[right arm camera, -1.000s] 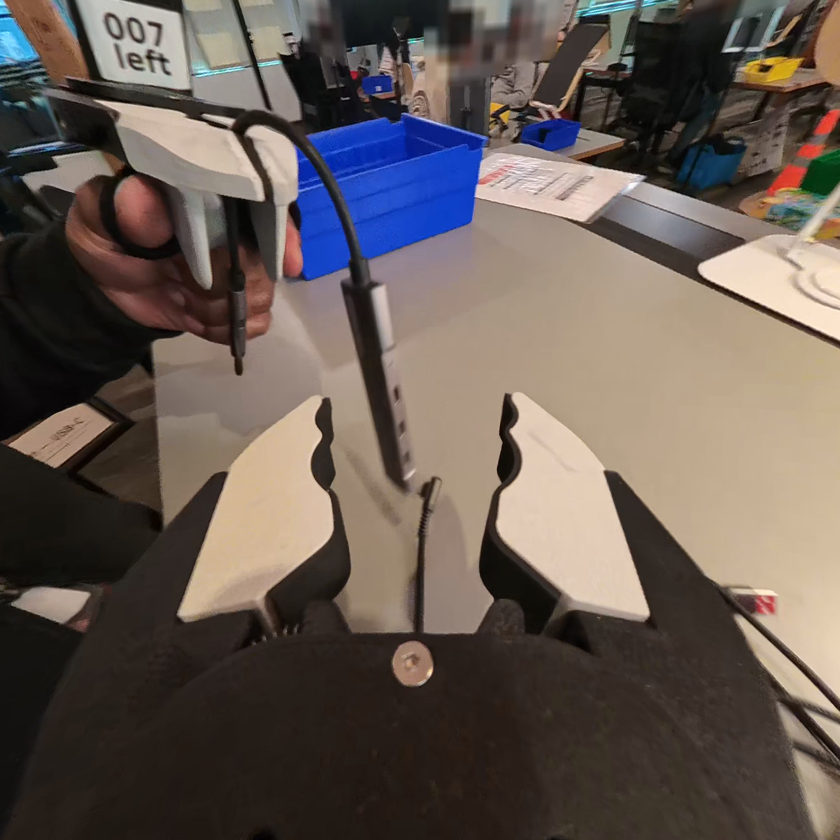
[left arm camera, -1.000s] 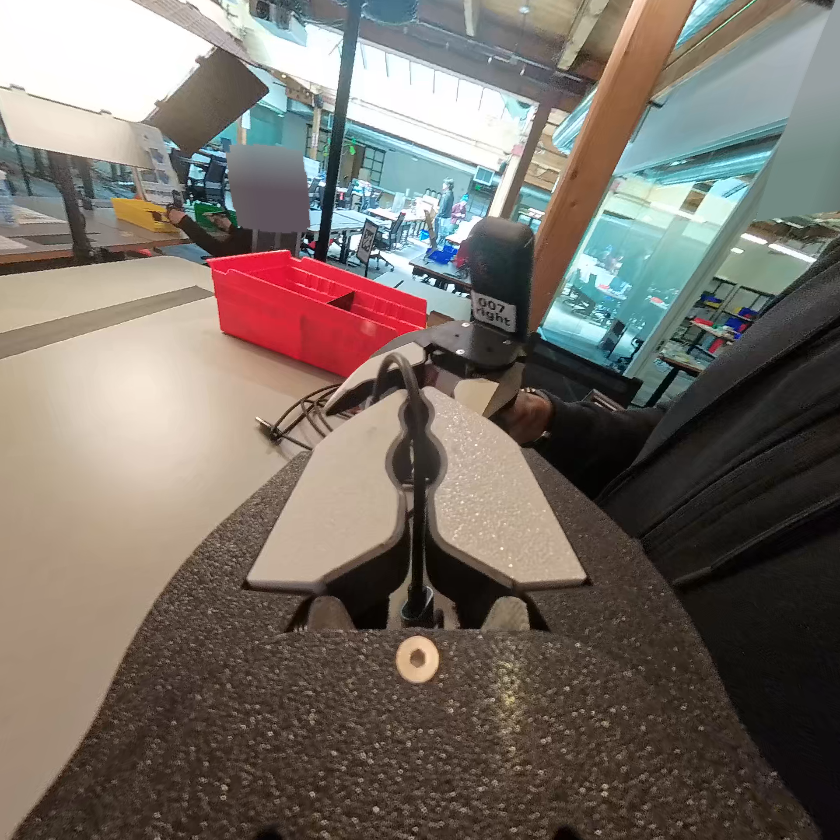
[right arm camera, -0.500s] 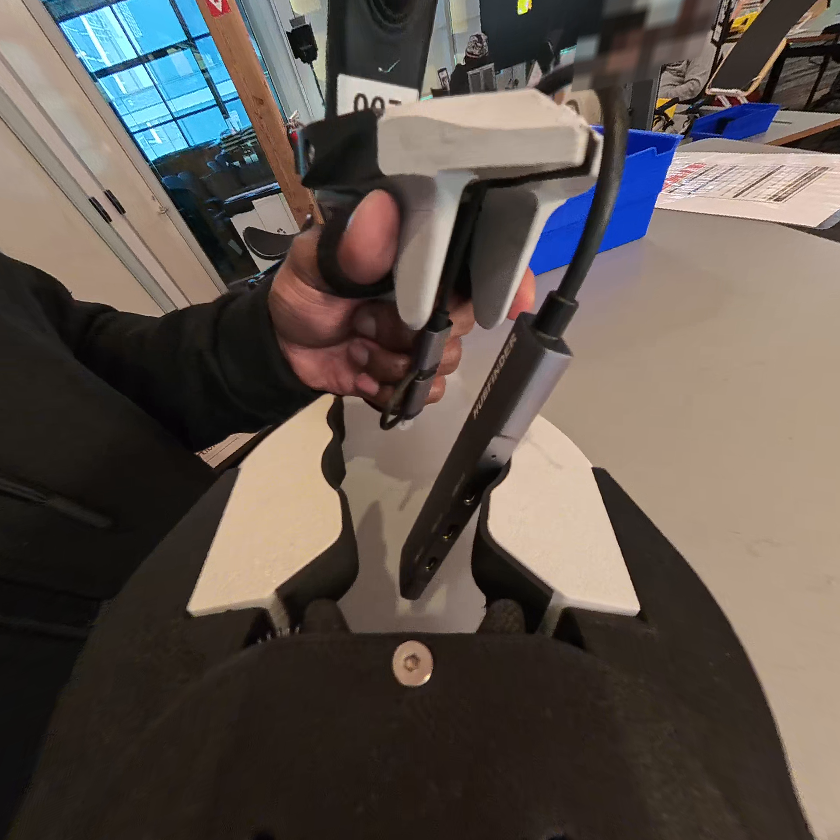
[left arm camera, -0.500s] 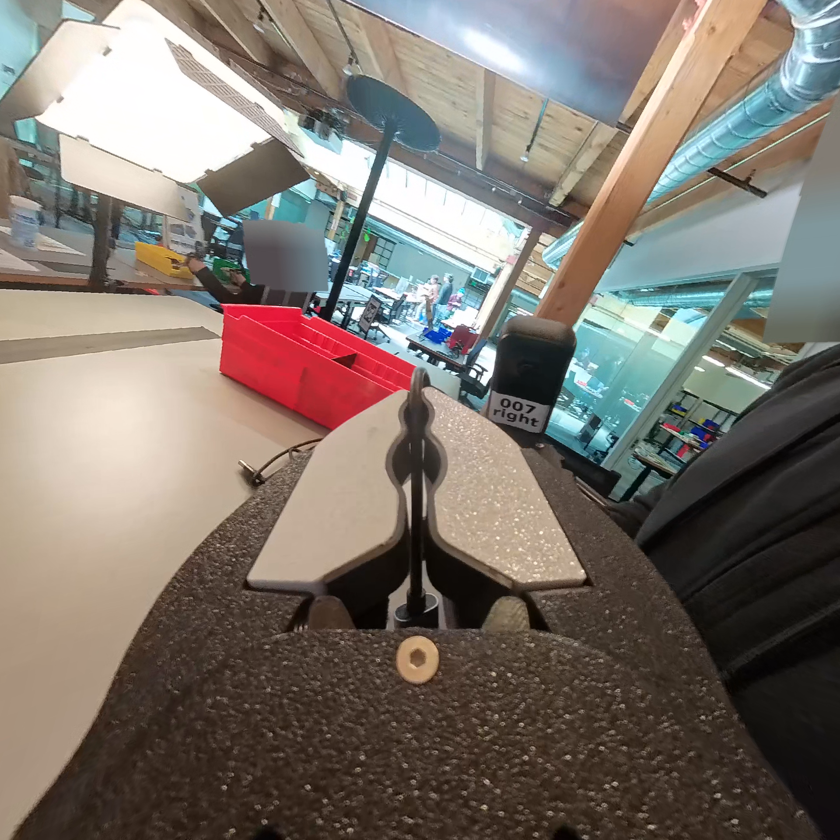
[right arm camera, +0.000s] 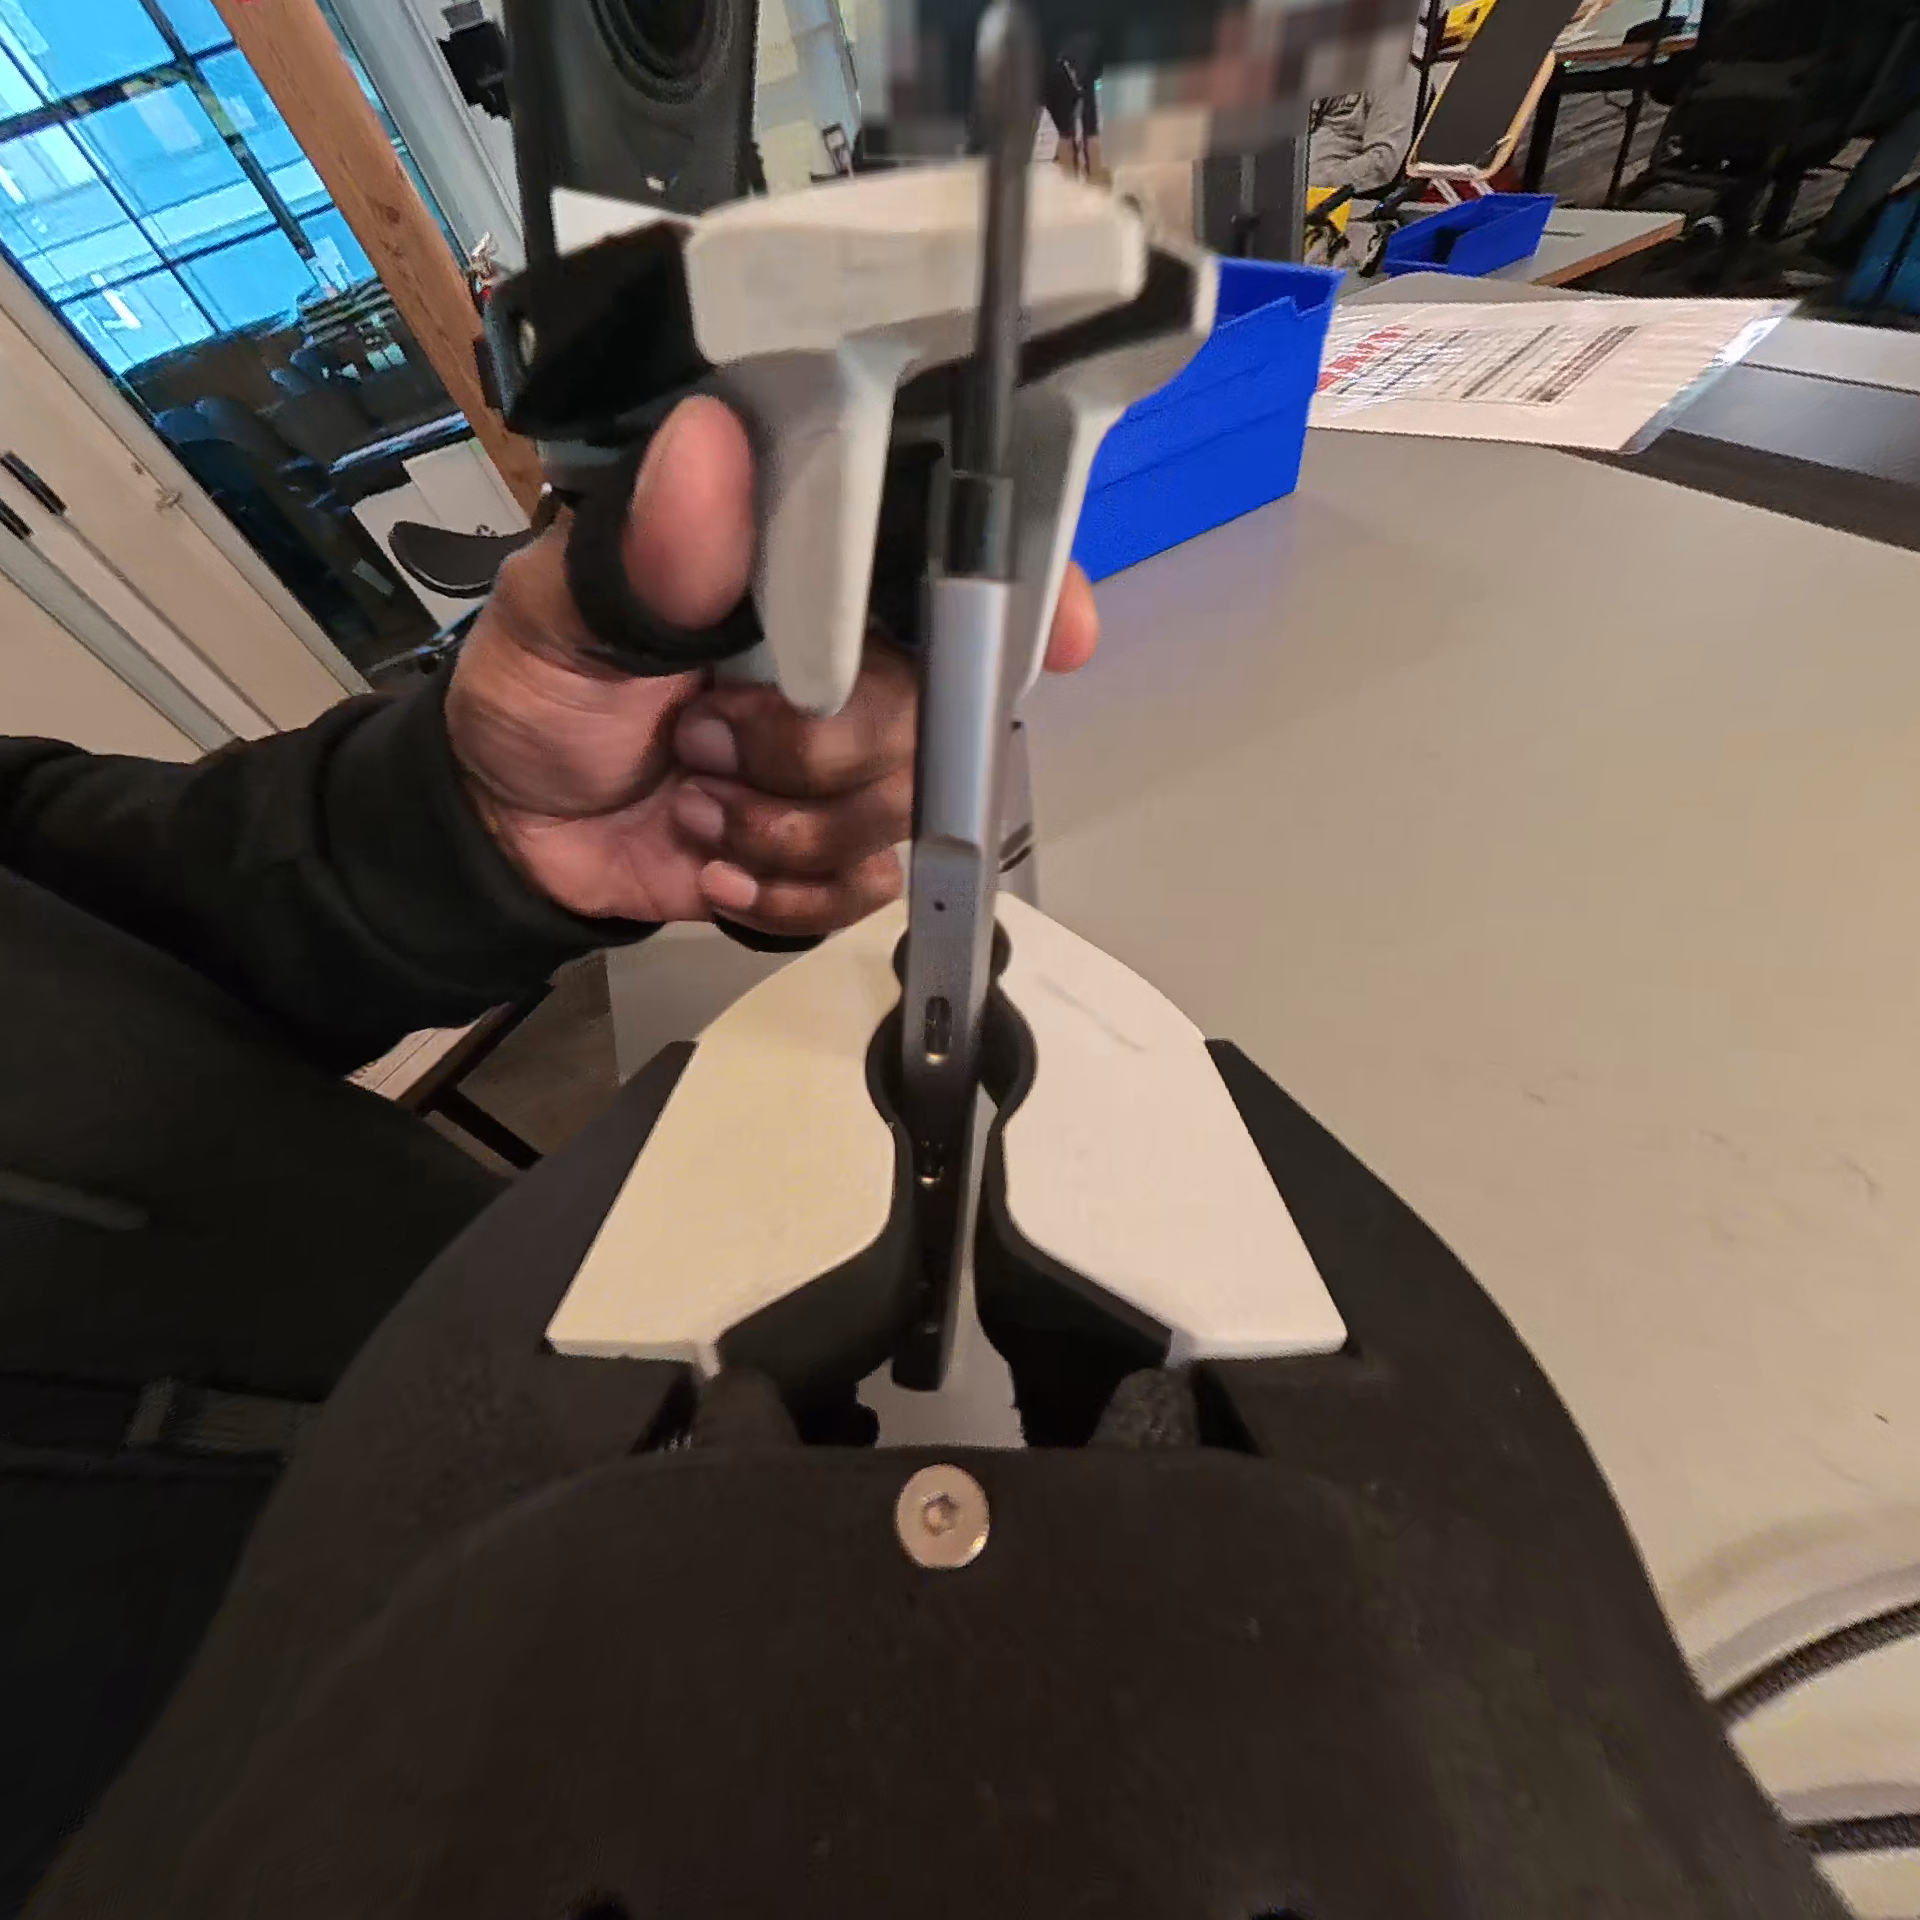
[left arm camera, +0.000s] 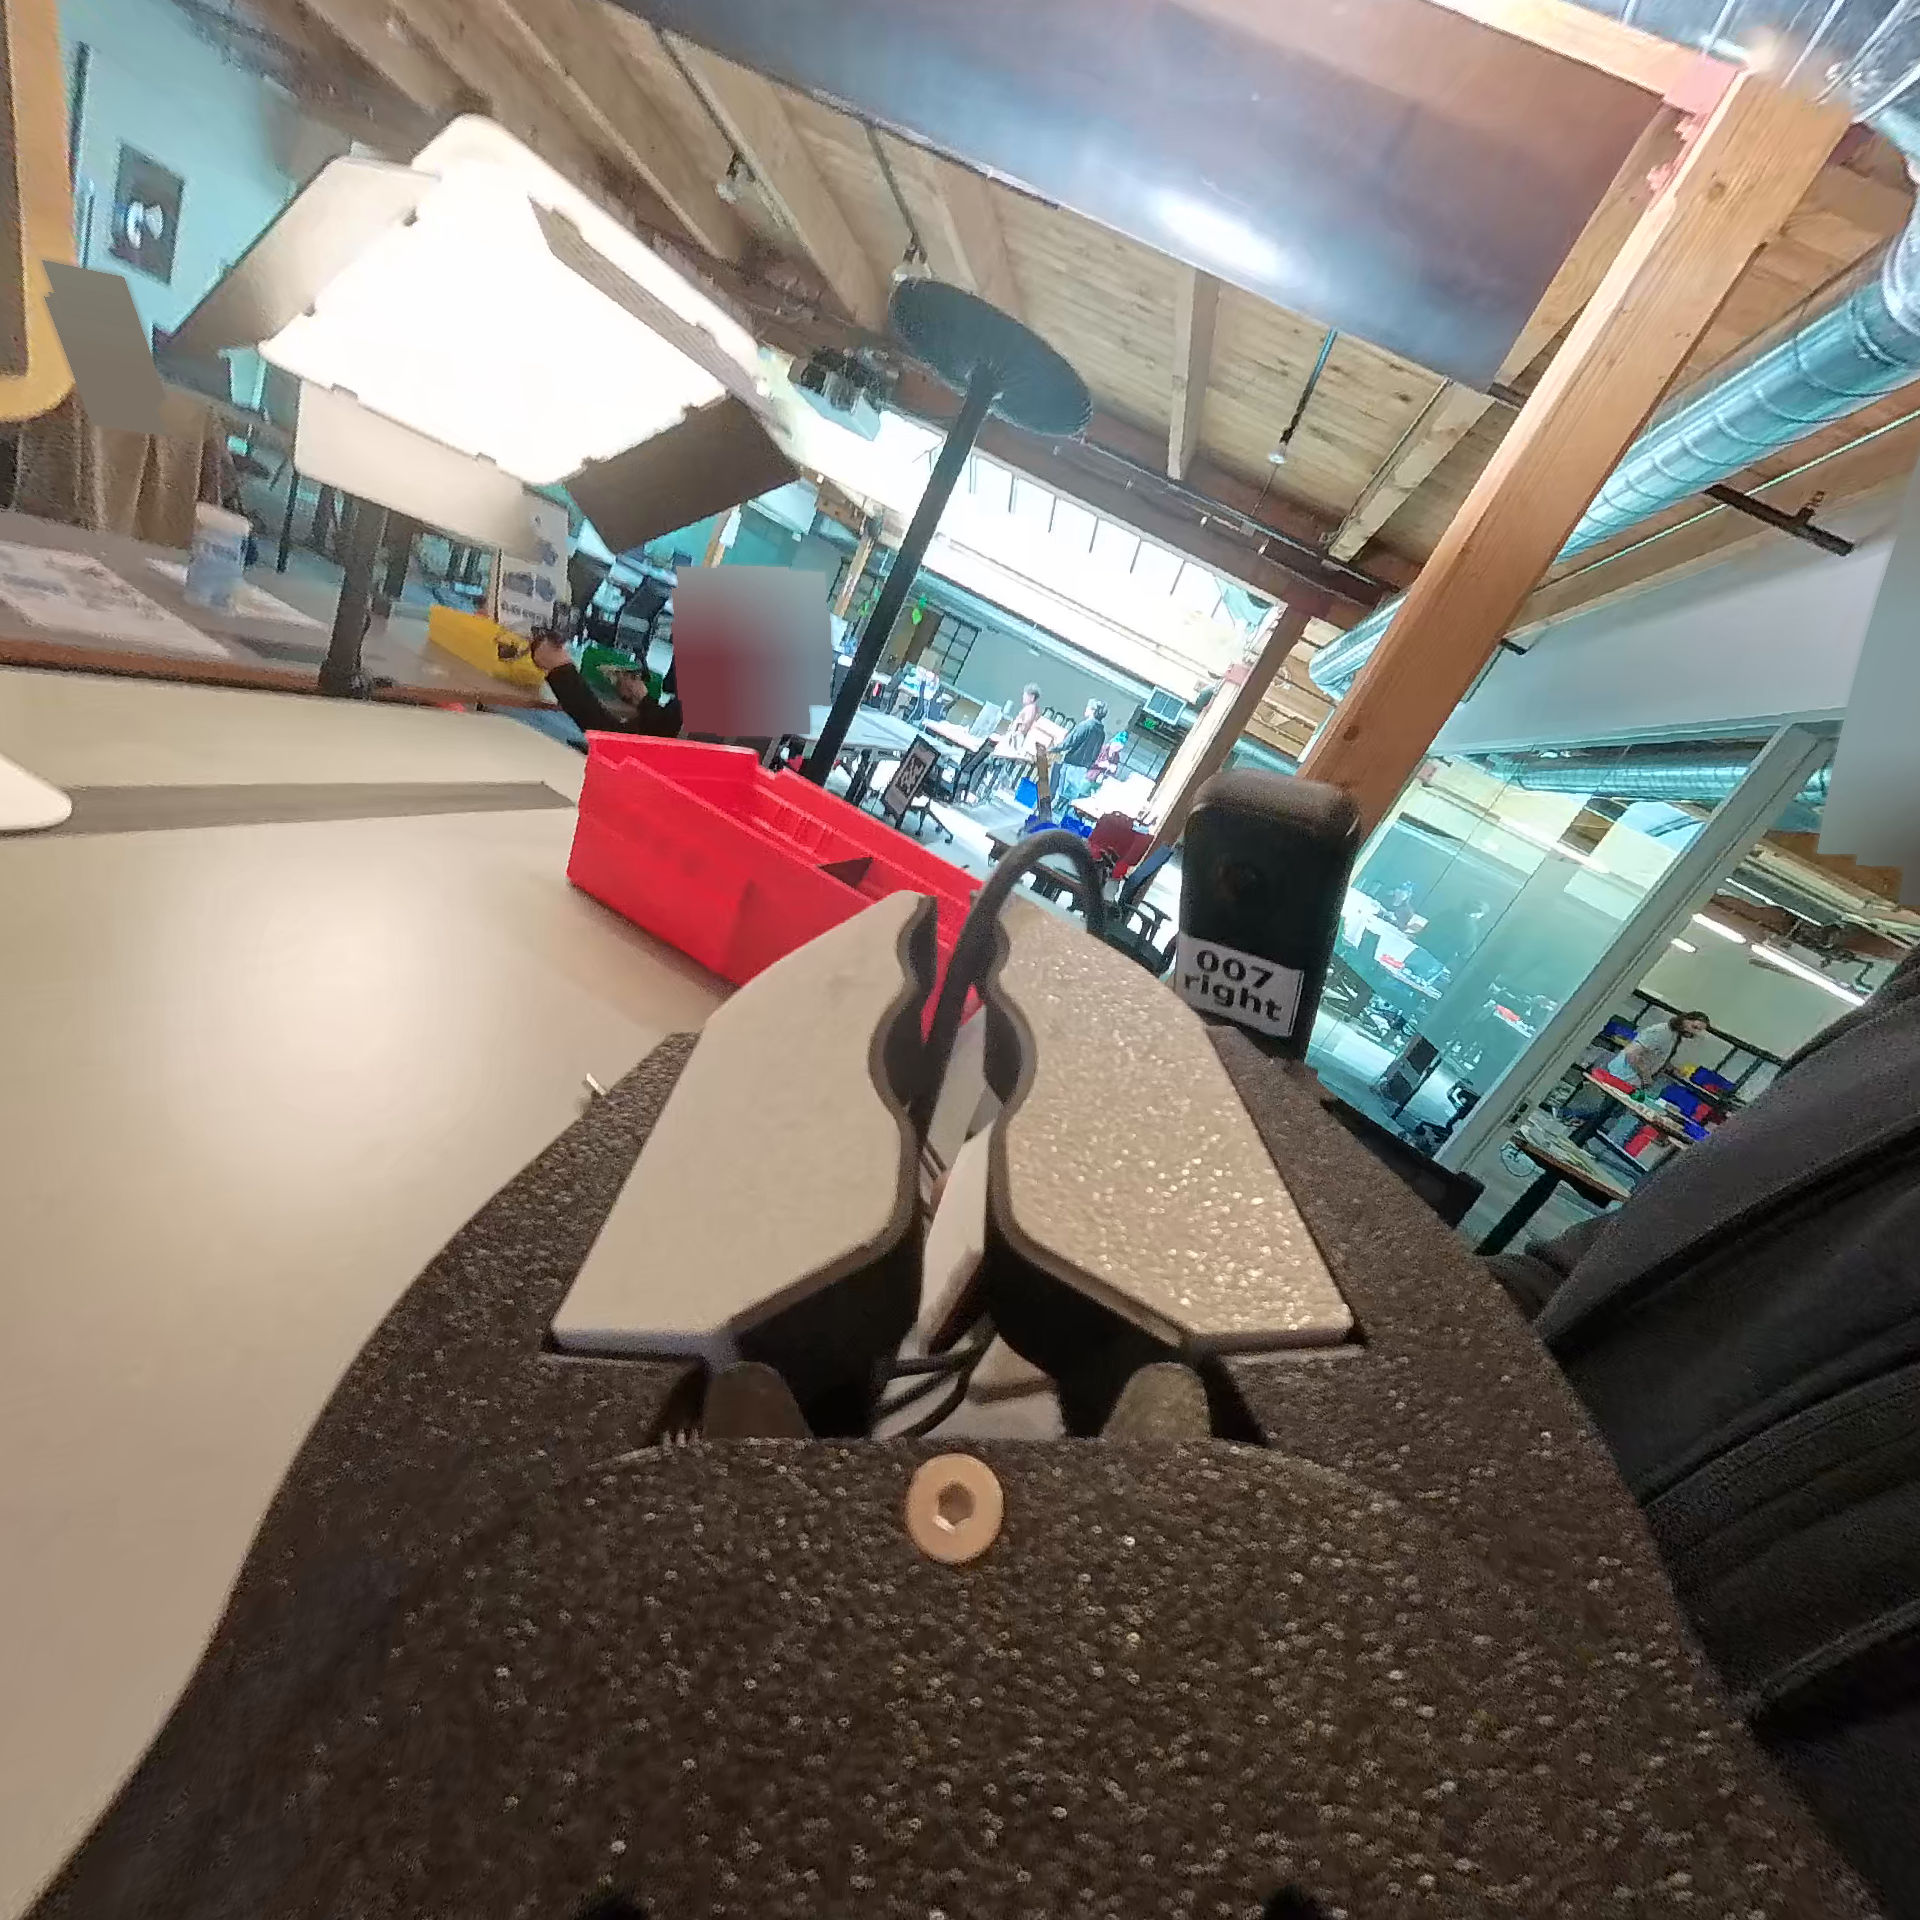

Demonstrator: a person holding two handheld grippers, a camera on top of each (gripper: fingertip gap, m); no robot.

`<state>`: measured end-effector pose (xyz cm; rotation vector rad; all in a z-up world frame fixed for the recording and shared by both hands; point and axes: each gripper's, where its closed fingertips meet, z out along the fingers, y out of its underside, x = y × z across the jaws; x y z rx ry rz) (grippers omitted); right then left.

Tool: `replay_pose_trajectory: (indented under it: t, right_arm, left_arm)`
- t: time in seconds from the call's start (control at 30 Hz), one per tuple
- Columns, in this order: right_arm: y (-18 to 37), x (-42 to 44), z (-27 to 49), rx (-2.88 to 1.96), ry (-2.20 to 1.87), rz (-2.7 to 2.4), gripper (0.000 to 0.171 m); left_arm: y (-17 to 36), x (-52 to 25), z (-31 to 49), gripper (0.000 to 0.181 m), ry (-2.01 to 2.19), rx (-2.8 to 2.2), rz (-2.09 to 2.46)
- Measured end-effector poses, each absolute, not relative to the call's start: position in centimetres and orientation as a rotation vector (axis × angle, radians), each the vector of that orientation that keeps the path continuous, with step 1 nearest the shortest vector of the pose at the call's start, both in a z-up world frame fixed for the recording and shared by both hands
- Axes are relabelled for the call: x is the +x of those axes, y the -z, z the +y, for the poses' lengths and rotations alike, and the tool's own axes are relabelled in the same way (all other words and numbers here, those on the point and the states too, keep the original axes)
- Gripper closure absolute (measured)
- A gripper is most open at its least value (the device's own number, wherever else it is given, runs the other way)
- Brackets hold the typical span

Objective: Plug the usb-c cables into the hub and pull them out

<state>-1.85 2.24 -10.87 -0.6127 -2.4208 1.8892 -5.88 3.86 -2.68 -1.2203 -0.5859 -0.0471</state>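
Observation:
The silver USB hub (right arm camera: 951,831) stands upright above the grey table (right arm camera: 1558,831). My right gripper (right arm camera: 945,935) is shut on its lower half, and one port faces the camera between the fingers. My left gripper (right arm camera: 935,675) is above it, fingers pointing down on either side of the hub's top end. The hub's black cable (right arm camera: 1003,208) rises from there. In the left wrist view the left gripper (left arm camera: 961,925) is nearly closed on that cable (left arm camera: 1029,852), which loops out past its fingertips. The right gripper's black camera housing (left arm camera: 1268,883) stands just behind.
A red bin (left arm camera: 727,862) sits on the table beyond the left gripper. A blue bin (right arm camera: 1205,416) and a printed sheet (right arm camera: 1507,353) lie at the far side. Loose black cables (right arm camera: 1818,1662) lie at the near right edge. A person's hand (right arm camera: 644,769) holds the left gripper. The tips of one gripper are about 9 cm away from the tips of the other.
My right gripper has closed on the hub, which hung slanted between its open fingers half a second ago and now stands upright. The left gripper's fingers have parted slightly around the cable.

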Motion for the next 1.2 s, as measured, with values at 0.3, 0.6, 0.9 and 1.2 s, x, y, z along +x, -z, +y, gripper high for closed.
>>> replay_pose_trajectory:
  t: [0.3, 0.6, 0.9, 1.2]
  right_arm:
    - [11.3, -2.6, 5.2, -0.661, -1.860, -2.443, 0.165]
    - [11.9, 0.5, 3.2, -0.646, -2.029, -2.621, 0.150]
    - [13.0, -0.1, 2.8, -0.652, -1.924, -2.599, 0.158]
    - [12.6, -1.9, 5.1, -0.672, -1.908, -2.509, 0.164]
  left_arm:
    - [4.2, -5.5, 3.3, 0.176, 0.187, -1.217, -0.613]
    - [4.2, -6.2, 4.5, 0.177, 0.093, -1.172, -0.645]
    - [3.7, -6.0, 5.7, 0.177, -0.048, -1.160, -0.652]
    - [3.5, -6.2, 5.6, 0.165, 0.042, -1.163, -0.664]
